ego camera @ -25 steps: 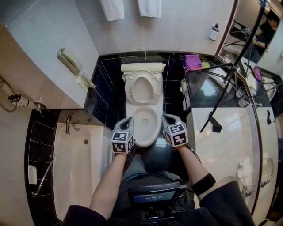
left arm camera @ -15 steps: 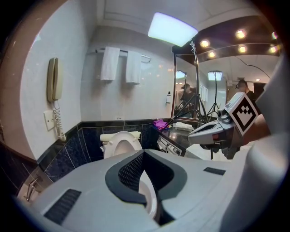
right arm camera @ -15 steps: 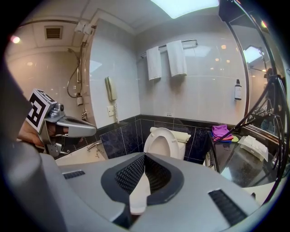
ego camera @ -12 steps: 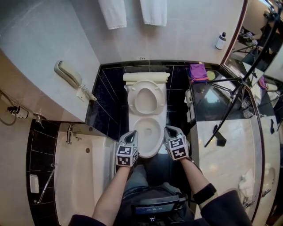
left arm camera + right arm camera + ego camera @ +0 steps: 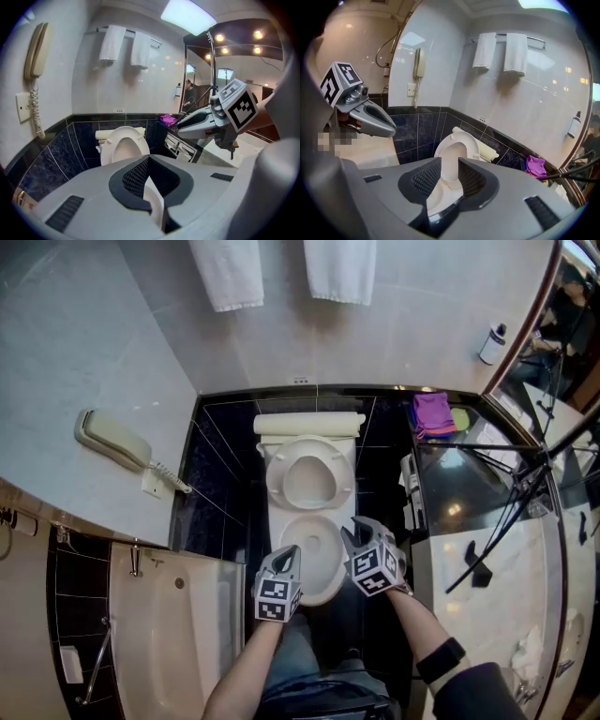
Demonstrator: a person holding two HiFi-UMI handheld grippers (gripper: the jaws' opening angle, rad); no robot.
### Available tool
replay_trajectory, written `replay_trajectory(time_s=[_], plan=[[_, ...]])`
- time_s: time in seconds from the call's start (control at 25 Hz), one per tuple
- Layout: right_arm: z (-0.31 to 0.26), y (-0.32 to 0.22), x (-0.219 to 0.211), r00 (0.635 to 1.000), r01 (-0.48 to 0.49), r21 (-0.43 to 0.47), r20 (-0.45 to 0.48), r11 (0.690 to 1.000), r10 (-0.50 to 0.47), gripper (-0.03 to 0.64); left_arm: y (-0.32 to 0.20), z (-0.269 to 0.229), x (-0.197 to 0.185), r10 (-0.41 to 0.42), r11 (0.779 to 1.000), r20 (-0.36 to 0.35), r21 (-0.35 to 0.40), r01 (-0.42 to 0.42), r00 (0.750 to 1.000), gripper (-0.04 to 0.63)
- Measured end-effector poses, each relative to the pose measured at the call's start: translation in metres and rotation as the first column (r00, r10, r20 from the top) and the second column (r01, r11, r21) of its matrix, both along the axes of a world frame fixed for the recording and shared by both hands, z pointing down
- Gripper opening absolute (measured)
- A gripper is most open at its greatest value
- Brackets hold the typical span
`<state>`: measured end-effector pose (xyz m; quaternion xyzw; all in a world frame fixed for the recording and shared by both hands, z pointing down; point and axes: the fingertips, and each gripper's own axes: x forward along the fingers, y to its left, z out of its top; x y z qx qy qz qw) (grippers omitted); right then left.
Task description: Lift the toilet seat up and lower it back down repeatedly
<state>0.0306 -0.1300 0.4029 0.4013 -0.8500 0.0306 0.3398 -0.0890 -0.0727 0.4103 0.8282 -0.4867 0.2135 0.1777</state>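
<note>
The white toilet seat stands raised against the tank, and the bowl below it is uncovered. My left gripper hovers at the bowl's front left rim, its jaws a narrow gap apart with only white bowl showing through. My right gripper is over the front right rim; its jaws have just been opening and hold nothing. The left gripper view shows the raised seat beyond the left gripper, with the right gripper to its right. In the right gripper view, the seat lies beyond the right gripper.
A bathtub lies at the left and a wall phone hangs above it. Two white towels hang behind the toilet. On the right are a marble counter, a purple cloth, a bottle and black tripod legs.
Both grippers have moved forward and down toward the bowl's front rim. The right gripper has rolled and its jaws have spread apart. The seat stays raised.
</note>
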Motion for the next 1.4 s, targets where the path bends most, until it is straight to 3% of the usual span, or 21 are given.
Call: replay_trajectory(time_s=[0.08, 0.32, 0.48, 0.64, 1.04, 1.2, 1.4], plan=[[0.01, -0.03, -0.006, 0.999, 0.028, 0.009, -0.045, 1.0, -0.028, 0.168, -0.022, 0.008, 0.002, 0.018, 1.0, -0.007, -0.009, -0.018, 1.0, -0.009], [0.033, -0.12, -0.028, 0.971, 0.129, 0.067, -0.213, 0.989, -0.112, 0.197, -0.087, 0.043, -0.009, 0.034, 0.999, -0.002, -0.022, -0.034, 0.999, -0.009], [0.052, -0.167, -0.044, 0.908, 0.243, 0.082, -0.369, 0.966, -0.197, 0.234, -0.12, 0.054, -0.009, 0.046, 0.999, -0.012, -0.026, -0.046, 0.999, -0.009], [0.063, -0.216, -0.055, 0.856, 0.298, 0.104, -0.47, 0.949, -0.217, 0.236, -0.144, 0.072, -0.012, 0.039, 0.999, -0.031, -0.036, -0.04, 0.999, -0.009], [0.093, -0.293, -0.087, 0.771, 0.382, 0.098, -0.583, 0.919, -0.258, 0.196, -0.175, 0.106, -0.033, 0.023, 0.998, -0.072, -0.054, -0.027, 0.997, -0.009], [0.107, -0.302, -0.093, 0.736, 0.408, 0.084, -0.619, 0.909, -0.274, 0.125, -0.18, 0.116, -0.039, 0.015, 0.998, -0.077, -0.06, -0.02, 0.997, -0.009], [0.11, -0.303, -0.093, 0.736, 0.408, 0.083, -0.619, 0.909, -0.273, 0.087, -0.18, 0.126, -0.04, 0.008, 0.997, -0.085, -0.075, -0.014, 0.996, -0.009]])
